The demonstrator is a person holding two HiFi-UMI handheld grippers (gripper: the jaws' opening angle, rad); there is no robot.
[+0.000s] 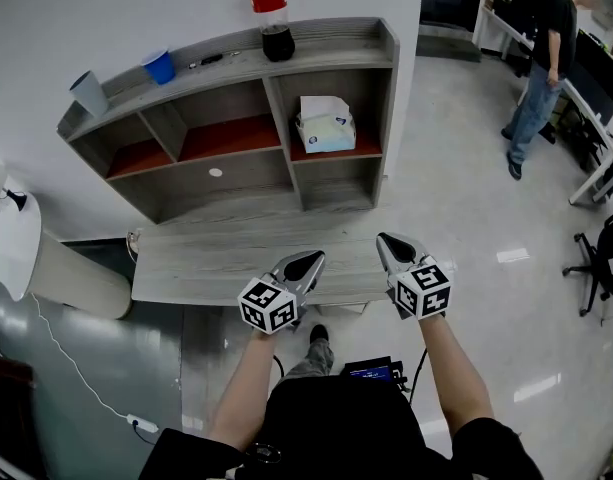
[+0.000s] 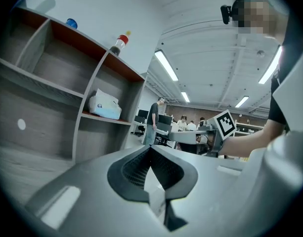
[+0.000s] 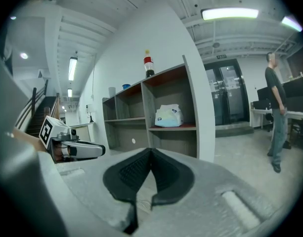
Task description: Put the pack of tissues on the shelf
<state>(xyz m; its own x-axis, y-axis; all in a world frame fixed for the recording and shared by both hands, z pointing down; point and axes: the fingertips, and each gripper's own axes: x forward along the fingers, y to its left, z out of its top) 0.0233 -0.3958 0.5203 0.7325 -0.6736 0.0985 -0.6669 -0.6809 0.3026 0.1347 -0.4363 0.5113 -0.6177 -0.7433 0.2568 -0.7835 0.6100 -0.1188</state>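
Right hand-held gripper (image 3: 150,154): jaws together, nothing between
Pack of tissues (image 3: 168,116): in right compartment of shelf (image 3: 173,128)
Bottle (image 3: 149,65): upright on shelf top
Person (image 3: 277,112): standing at right

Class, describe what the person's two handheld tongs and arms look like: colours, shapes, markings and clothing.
Both the left tongs and right tongs are silver-grey with pointed tips. Each carries a white cube with black square markers. Inside, black ribbed pads line the jaws. The person wears a black short-sleeved top; the forearms are bare.
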